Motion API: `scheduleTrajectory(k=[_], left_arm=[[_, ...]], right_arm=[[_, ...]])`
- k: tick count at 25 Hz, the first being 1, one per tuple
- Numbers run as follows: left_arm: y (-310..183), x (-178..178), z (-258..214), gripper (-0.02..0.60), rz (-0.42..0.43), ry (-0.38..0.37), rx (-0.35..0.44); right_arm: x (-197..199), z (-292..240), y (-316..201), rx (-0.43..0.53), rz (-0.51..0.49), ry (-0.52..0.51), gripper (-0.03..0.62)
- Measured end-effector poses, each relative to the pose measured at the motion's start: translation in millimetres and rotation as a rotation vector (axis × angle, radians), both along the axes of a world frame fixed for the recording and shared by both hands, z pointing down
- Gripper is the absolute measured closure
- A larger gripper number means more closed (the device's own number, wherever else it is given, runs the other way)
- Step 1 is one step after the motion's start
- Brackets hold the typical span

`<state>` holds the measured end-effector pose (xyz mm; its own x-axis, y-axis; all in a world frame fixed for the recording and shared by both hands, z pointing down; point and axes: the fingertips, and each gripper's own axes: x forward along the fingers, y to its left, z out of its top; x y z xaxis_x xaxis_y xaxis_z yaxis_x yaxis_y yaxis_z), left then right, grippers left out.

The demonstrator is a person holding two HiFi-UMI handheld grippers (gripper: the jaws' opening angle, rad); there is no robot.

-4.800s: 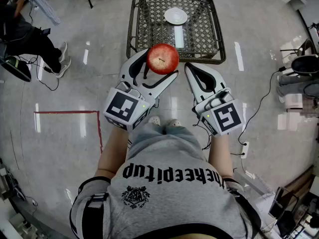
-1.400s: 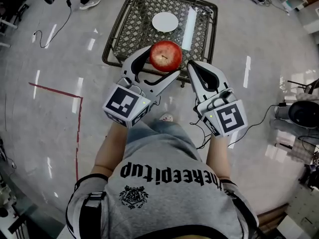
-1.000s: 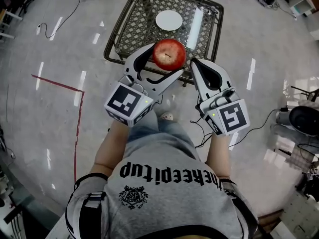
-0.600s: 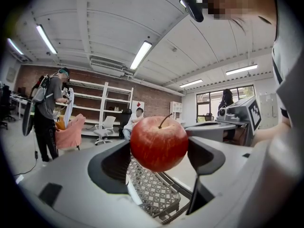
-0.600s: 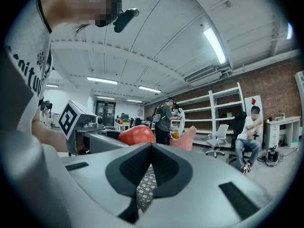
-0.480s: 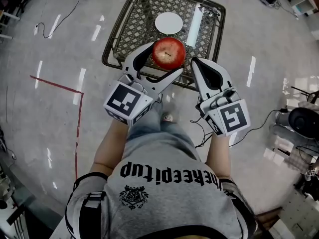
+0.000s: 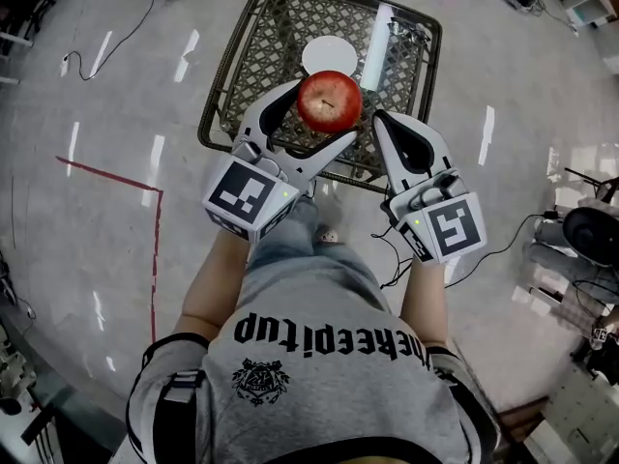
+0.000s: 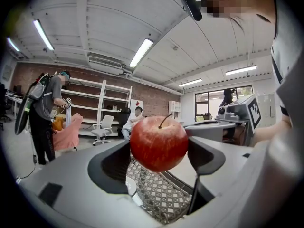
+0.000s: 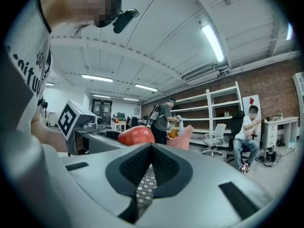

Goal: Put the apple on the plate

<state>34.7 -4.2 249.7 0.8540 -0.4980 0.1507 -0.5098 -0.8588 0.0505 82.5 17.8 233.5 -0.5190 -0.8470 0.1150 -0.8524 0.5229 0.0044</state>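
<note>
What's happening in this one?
A person holds a gripper in each hand over a wire-mesh table. The left gripper has its fingers closed on a red apple, held in the air above the table. In the head view the apple overlaps the near edge of the white plate. The right gripper is shut on nothing beside it. The apple is not yet on the plate.

dark metal lattice-top table (image 7: 269,48) standing on glossy grey floor (image 7: 106,230), round white plate (image 7: 322,50) and white tube (image 7: 378,35) lying on it
</note>
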Motion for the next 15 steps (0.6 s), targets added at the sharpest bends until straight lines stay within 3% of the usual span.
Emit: scheduleTrajectory(k=[15], left_arm=[[-73,-19,10,0.183,0.036,-0.010,-0.015]], right_arm=[[-22,8,-75,-0.028,0.030,0.019,0.595]])
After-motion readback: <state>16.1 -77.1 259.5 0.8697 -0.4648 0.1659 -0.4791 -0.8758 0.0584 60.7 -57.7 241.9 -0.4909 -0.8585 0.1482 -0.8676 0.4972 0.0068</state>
